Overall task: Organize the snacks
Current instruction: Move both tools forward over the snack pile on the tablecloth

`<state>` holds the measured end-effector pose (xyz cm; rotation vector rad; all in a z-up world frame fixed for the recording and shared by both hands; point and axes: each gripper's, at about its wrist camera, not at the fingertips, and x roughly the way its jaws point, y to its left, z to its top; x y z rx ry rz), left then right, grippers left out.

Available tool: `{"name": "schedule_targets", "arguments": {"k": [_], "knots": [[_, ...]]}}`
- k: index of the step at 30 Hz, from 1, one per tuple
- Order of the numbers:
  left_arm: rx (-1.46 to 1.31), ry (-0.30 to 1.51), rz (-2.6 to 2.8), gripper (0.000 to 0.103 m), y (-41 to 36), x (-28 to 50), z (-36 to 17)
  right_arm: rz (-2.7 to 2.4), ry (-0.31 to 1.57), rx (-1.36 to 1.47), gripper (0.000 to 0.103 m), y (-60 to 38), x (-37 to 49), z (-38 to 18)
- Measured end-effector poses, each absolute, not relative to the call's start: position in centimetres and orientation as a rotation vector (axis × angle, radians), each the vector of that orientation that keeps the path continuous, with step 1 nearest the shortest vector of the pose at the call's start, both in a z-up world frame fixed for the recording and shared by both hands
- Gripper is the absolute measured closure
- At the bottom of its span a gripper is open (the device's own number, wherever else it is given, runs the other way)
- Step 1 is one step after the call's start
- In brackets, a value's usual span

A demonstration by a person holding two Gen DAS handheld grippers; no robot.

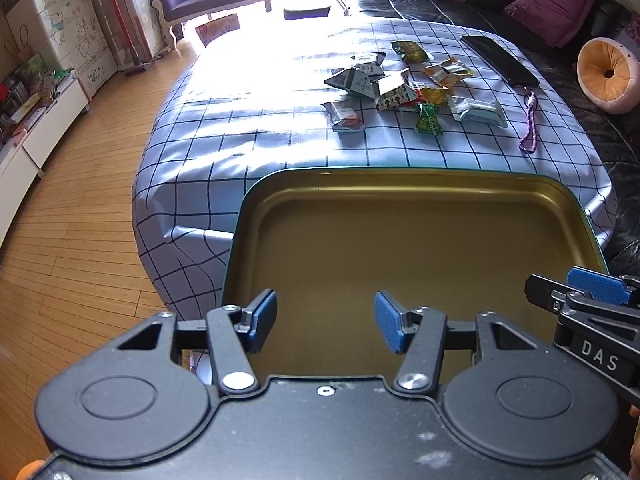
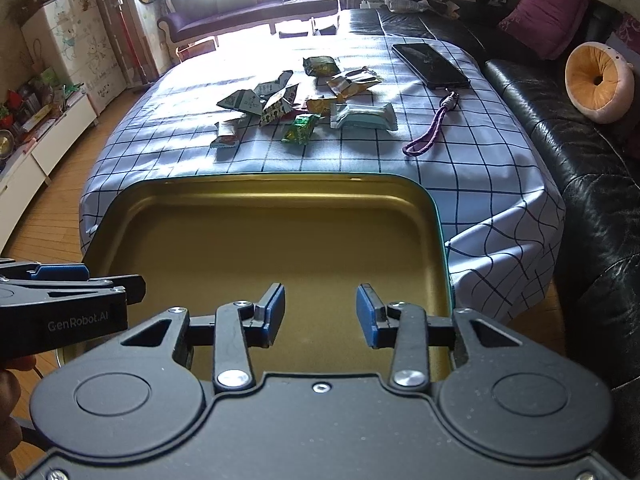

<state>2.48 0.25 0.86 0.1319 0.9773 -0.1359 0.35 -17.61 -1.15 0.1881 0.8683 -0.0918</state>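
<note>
Broadly, you face a table (image 1: 240, 128) under a checked cloth, with a gold tin tray (image 1: 400, 232) at its near edge, nothing in it. Further off, right of centre, lies the snack pile (image 1: 392, 88): small crinkled wrappers, some overlapping. A dark phone (image 1: 500, 60) sits far right, a purple strap (image 1: 530, 120) beside it.

Your left gripper (image 1: 326, 320) and right gripper (image 2: 320, 312) hover over the tray, fingers apart, holding nothing.

The packets look light, soft and slippery; likely they crush easily. Pinch a sealed end, starting with the green sweet (image 2: 300, 130) nearest you.
</note>
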Motion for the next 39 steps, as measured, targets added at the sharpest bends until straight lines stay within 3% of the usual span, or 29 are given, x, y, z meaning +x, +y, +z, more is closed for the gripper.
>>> {"name": "schedule_targets", "arguments": {"k": [21,39], "knots": [[0.165,0.878,-0.189,0.044,-0.6,13.5,2.6,-0.094,0.731,0.211,0.055,-21.0,6.4,0.8],[0.227,0.964,-0.258,0.044,-4.7,23.4,-2.1,-0.101,0.76,0.239,0.055,-23.2,10.9,-0.9]]}}
